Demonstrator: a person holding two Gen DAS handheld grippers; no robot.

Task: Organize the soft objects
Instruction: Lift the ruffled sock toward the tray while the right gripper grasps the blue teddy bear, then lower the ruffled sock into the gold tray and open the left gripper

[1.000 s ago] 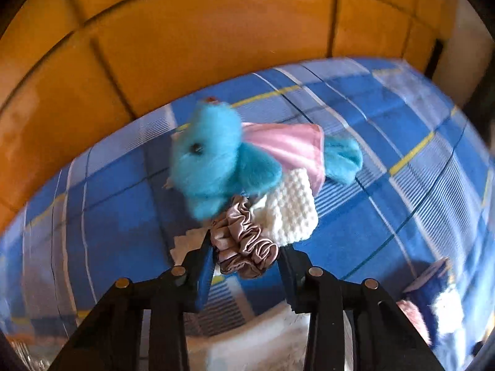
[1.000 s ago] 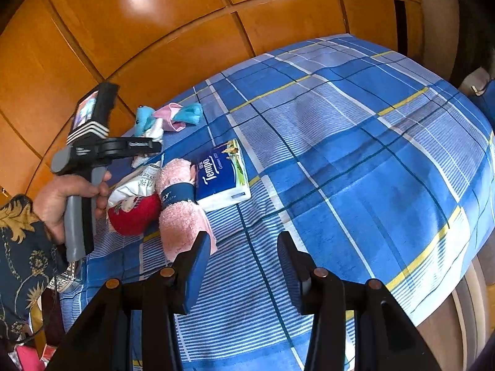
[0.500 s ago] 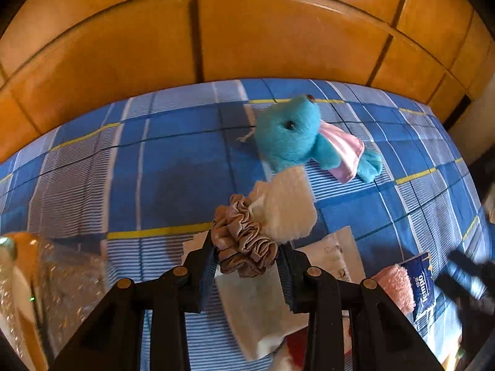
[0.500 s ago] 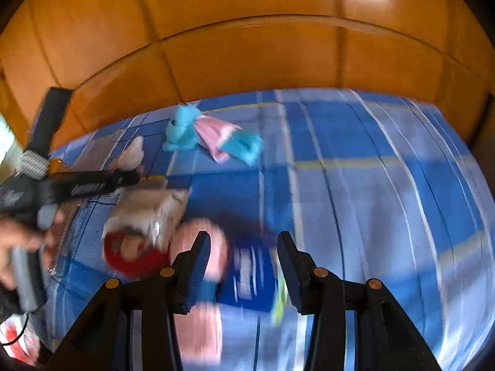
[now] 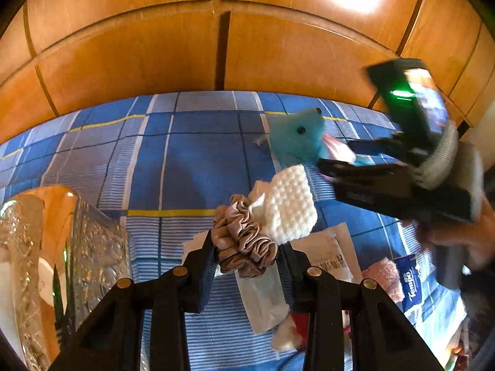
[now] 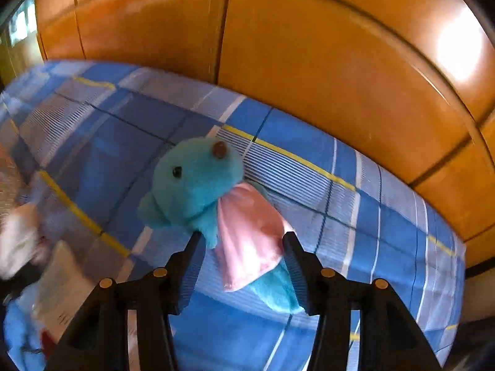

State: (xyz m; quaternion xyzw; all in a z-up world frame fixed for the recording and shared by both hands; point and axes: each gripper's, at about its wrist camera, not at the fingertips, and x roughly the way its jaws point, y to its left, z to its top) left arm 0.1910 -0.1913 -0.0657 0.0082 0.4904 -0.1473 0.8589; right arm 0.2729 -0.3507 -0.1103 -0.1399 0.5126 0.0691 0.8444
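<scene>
The left gripper (image 5: 247,253) has its jaws clenched on a ruffled taupe satin scrunchie (image 5: 244,244) with a white waffle-textured cloth (image 5: 287,207) bunched against it, held above the blue plaid bed cover (image 5: 198,160). The right gripper (image 6: 243,247) has its jaws released, straddling the pink-caped body of a turquoise plush toy (image 6: 198,182) lying on the cover. A glass container (image 5: 58,266) stands at the left gripper's left side, and a tissue pack (image 5: 411,284) lies to its right.

left wrist view | blue tissue pack (image 5: 413,281) at lower right is showing white brand lettering, reading roughly "Tempo" | white packet (image 5: 332,255) behind the fingers is carrying small dark print, too blurred to read | right wrist view: nothing is reading legibly
</scene>
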